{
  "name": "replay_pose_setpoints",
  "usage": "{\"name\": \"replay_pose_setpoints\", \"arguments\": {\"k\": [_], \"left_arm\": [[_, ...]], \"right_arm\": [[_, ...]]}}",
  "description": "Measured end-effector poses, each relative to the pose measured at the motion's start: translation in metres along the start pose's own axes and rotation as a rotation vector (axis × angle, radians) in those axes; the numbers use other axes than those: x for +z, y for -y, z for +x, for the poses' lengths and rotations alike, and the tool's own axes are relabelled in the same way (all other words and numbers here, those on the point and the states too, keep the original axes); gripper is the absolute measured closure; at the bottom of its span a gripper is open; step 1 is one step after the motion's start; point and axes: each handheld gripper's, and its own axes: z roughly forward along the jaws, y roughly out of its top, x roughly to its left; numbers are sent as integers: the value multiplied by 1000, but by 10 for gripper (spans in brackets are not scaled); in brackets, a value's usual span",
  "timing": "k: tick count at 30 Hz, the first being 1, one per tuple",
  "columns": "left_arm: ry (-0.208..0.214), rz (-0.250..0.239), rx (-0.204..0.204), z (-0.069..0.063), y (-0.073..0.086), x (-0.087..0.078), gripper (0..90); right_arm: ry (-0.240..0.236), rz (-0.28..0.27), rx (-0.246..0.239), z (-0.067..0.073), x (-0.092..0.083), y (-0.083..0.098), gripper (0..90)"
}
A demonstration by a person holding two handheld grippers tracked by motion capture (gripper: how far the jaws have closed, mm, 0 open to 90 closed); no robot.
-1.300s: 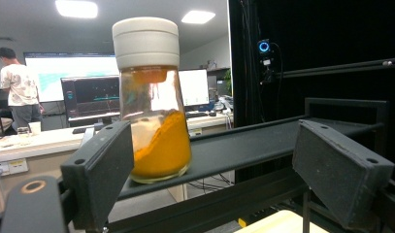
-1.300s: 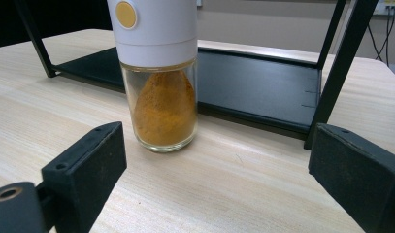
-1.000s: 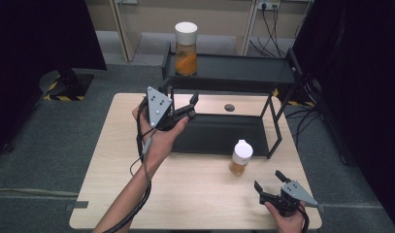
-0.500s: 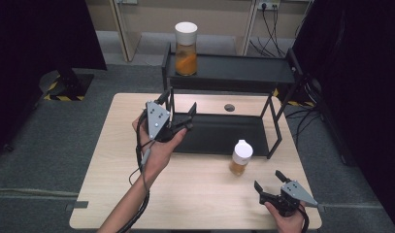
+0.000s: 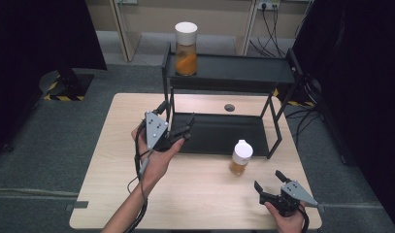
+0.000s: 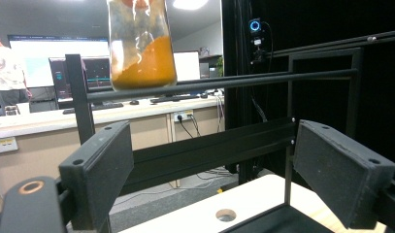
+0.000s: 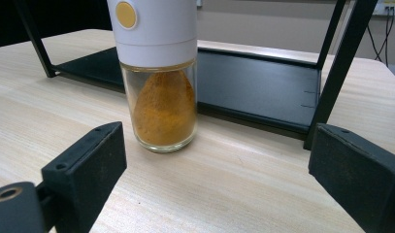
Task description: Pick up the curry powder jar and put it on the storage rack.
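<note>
Left claw [image 5: 183, 132] lowered from the upper shelf [image 5: 234, 75], spread and empty.
Tall jar [image 5: 186, 48] left standing up there; right claw [image 5: 269, 186], spread too, aimed at small jar [image 5: 240, 158] on tabletop [image 5: 112, 160], likely next.

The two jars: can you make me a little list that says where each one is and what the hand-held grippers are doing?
tall jar: upright on the rack's top shelf, orange powder inside
small jar: upright on the table, in front of the rack, white cap
left hand-held gripper: open, holding nothing, by the rack's left post
right hand-held gripper: open, holding nothing, pointed at the small jar, apart from it
</note>
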Motion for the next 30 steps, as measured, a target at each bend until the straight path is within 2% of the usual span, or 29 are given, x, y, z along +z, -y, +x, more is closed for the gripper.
{"name": "replay_pose_setpoints", "arguments": {"k": [3,12,30], "left_arm": [[6,4,-13,0,4,-3,138],[19,16,-20,-4,17,-12,138],[24,53,-40,-5,44,-36,136]], "right_arm": [[0,0,0,0,0,0,69],[-1,1,0,0,0,0,69],[-2,1,-2,1,0,0,69]]}}
